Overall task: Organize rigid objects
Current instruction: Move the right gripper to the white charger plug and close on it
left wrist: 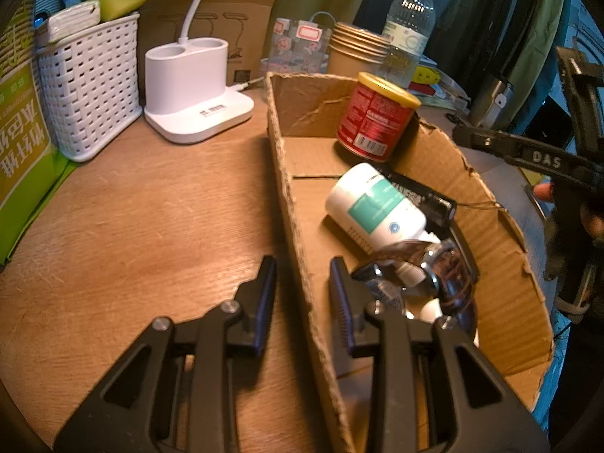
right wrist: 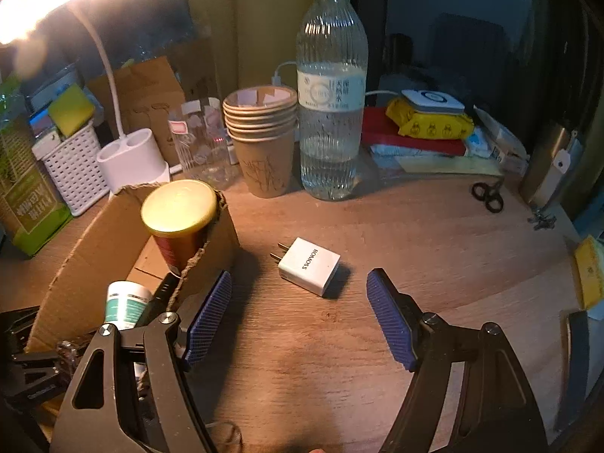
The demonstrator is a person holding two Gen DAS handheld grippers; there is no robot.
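Observation:
A torn cardboard box [left wrist: 502,264] lies on the wooden table. It holds a red can with a yellow lid [left wrist: 373,120], a white bottle with a teal label [left wrist: 373,204], a black cylinder [left wrist: 426,196] and a shiny glass item [left wrist: 415,275]. My left gripper [left wrist: 302,268] straddles the box's near wall, one finger inside and one outside, and its pads stand clear of the cardboard. A white plug charger [right wrist: 309,266] lies flat on the table right of the box [right wrist: 94,234]. My right gripper [right wrist: 300,272] is open just in front of it, with nothing between its blue pads.
Behind the charger stand a water bottle [right wrist: 332,94] and a stack of paper cups [right wrist: 260,139]. A white lamp base [right wrist: 132,158] and a white basket [right wrist: 71,166] are at the back left. Scissors [right wrist: 489,194] and a yellow pack [right wrist: 426,124] on books lie at the back right.

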